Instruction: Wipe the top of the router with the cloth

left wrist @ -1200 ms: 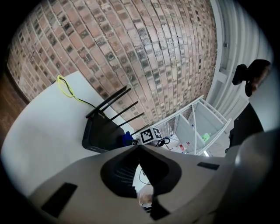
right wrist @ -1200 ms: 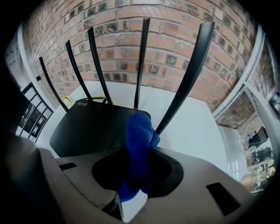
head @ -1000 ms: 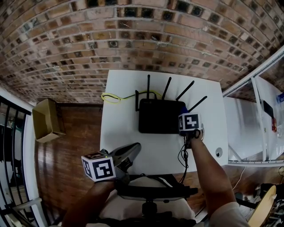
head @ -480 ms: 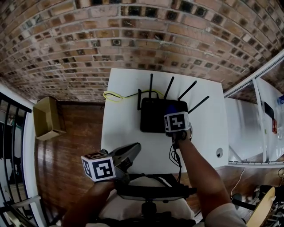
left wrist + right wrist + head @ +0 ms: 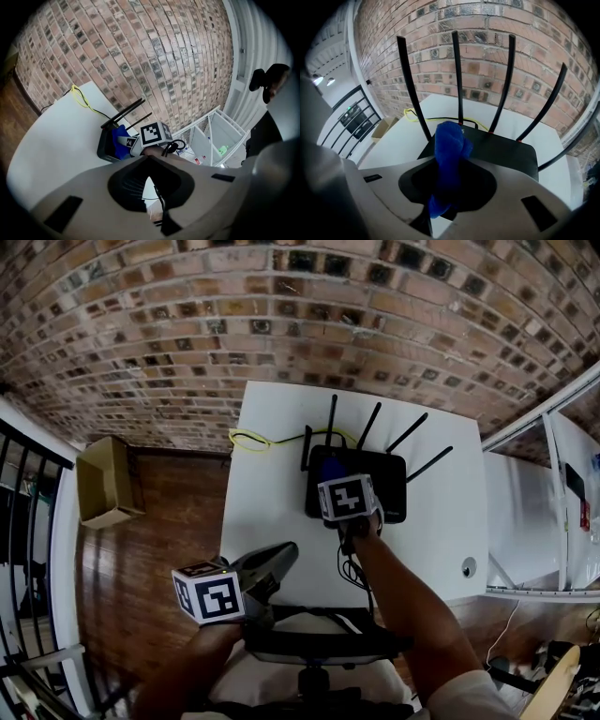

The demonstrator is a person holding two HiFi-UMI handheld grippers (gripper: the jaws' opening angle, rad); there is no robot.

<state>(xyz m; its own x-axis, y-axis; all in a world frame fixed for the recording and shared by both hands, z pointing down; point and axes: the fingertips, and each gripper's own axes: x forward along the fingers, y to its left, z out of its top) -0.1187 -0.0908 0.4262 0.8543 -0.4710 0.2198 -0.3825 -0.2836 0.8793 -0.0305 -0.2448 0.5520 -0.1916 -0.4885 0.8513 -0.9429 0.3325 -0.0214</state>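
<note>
A black router (image 5: 384, 486) with four upright antennas sits at the back of a white table (image 5: 267, 512). My right gripper (image 5: 339, 486) is over the router's left half, shut on a blue cloth (image 5: 335, 470). In the right gripper view the cloth (image 5: 449, 145) sticks out of the jaws onto the router's top (image 5: 501, 150). My left gripper (image 5: 279, 557) stays low at the table's front edge, away from the router, with its jaws together and nothing between them. The left gripper view shows the router (image 5: 107, 146) and the cloth (image 5: 121, 143) from the side.
A yellow cable (image 5: 251, 440) loops behind the router against the brick wall. A black cable (image 5: 354, 570) trails from the right gripper. A cardboard box (image 5: 101, 482) stands on the wood floor at left. White shelving (image 5: 534, 512) is on the right, and a chair (image 5: 319, 645) sits below me.
My right gripper has carried the cloth leftward across the router's top, from its right edge to its left half. The left gripper has stayed put.
</note>
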